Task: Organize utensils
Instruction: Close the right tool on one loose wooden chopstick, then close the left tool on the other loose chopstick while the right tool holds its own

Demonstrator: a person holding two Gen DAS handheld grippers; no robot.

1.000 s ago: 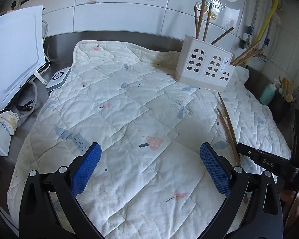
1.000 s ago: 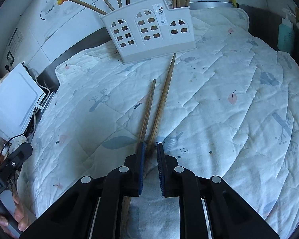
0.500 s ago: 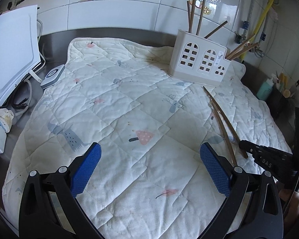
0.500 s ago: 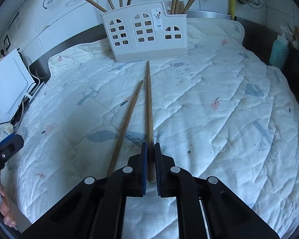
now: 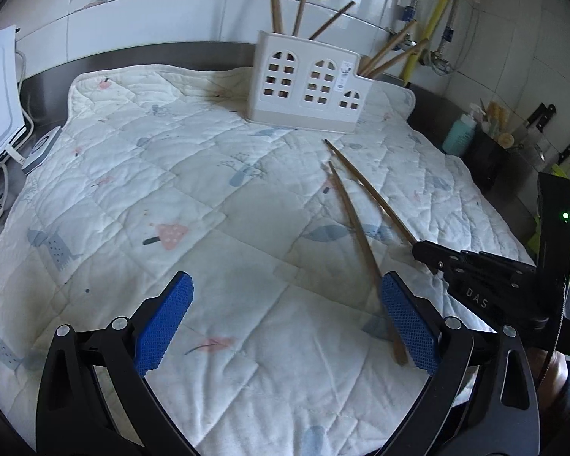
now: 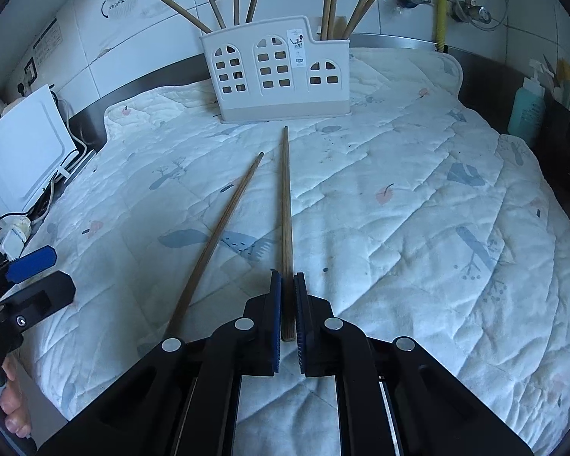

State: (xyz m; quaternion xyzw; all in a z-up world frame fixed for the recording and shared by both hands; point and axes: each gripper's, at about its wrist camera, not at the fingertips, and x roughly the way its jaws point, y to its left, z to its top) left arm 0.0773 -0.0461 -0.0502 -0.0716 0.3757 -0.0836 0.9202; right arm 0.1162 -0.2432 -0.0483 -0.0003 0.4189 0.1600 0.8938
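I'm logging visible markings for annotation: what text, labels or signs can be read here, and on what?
"DAS": white letters on the black body of the right gripper.
Sticker on the white utensil holder: print too small to read.
Wall sticker with text lines, left of the holder: blurred, unreadable.

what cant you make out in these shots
- Loose chopstick: its near end runs under the right gripper in the right wrist view.
- Holder: the inside is hidden by its walls in both views.
- Held chopstick: lifted or resting on the quilt, unclear.
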